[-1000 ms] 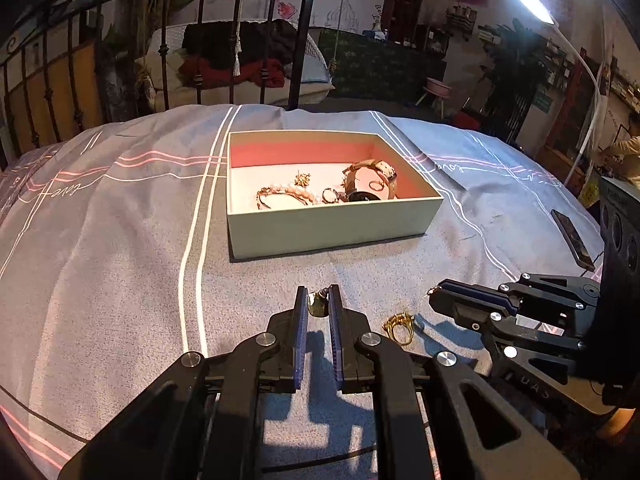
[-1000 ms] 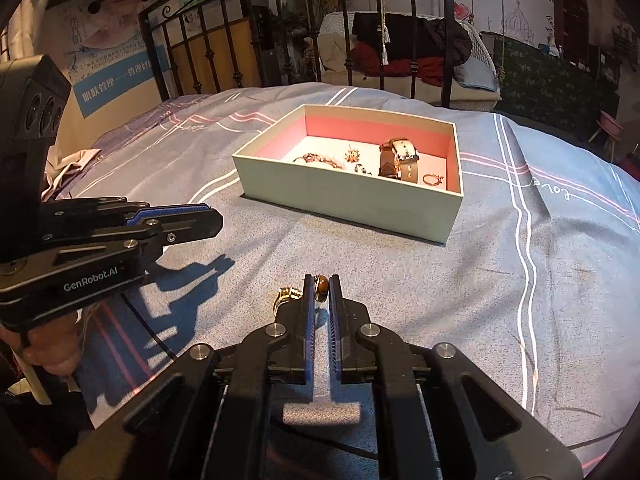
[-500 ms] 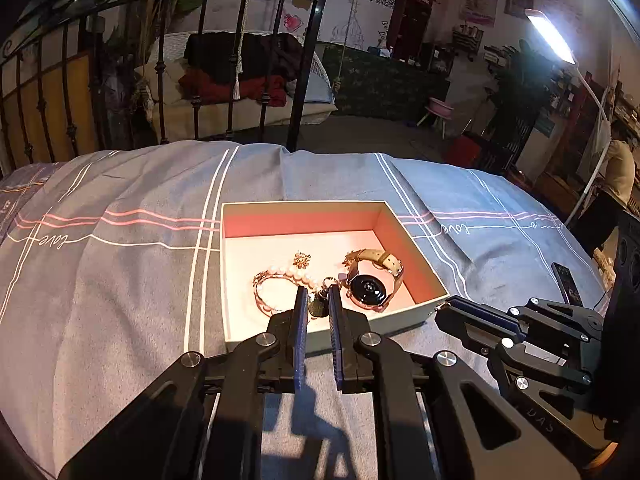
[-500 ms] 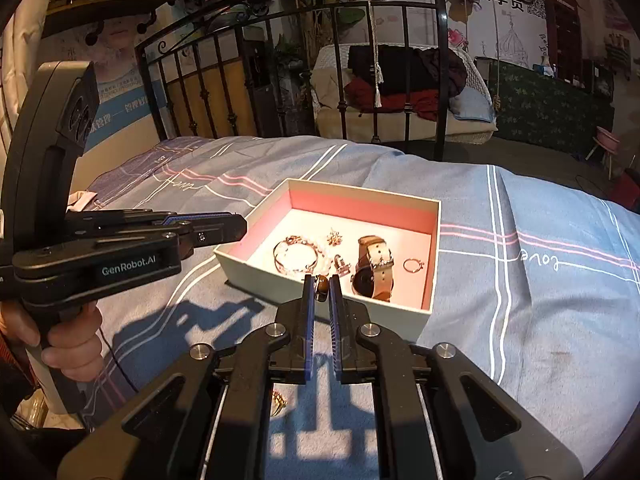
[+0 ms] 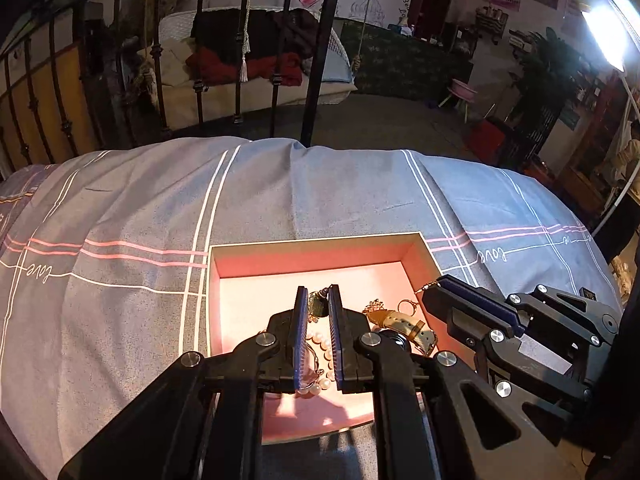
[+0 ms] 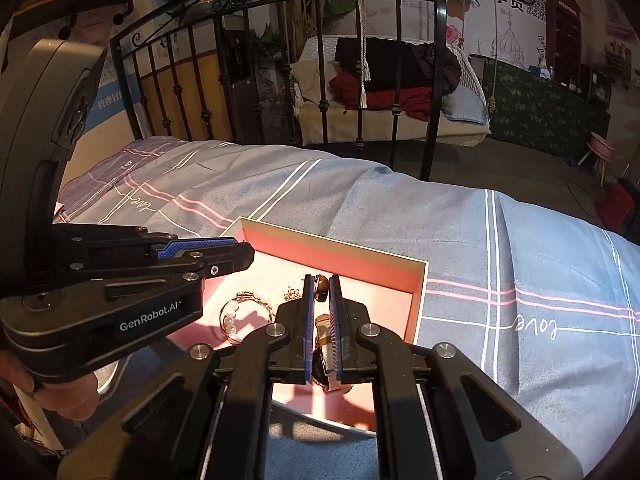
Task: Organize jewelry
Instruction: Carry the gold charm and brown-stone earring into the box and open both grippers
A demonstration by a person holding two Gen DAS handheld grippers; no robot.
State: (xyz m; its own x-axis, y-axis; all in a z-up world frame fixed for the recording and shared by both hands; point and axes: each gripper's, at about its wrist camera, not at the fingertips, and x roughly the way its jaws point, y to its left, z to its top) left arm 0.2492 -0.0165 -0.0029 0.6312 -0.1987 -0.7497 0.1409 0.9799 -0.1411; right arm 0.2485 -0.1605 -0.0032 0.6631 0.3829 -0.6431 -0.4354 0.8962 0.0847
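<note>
An open box (image 5: 316, 258) with a pink inside lies on the bed; it also shows in the right wrist view (image 6: 352, 252). My left gripper (image 5: 318, 304) is shut on a small dark green stone piece (image 5: 316, 306) and holds it over the box. My right gripper (image 6: 321, 288) is shut on a brown stone ring (image 6: 320, 290), also over the box. In the box lie a pearl bracelet (image 5: 320, 344), a watch with a tan strap (image 5: 404, 326) and small gold pieces (image 5: 374, 305). The right gripper shows in the left wrist view (image 5: 452, 292).
The bed has a grey-blue cover (image 5: 140, 208) with white and pink stripes. A black iron bed frame (image 5: 276, 60) stands at the far end. The left gripper's body (image 6: 120, 280) reaches over the box's left side in the right wrist view.
Both grippers have risen from the bed cover and moved forward over the box, each still shut on its small piece. The box now lies right under the fingertips.
</note>
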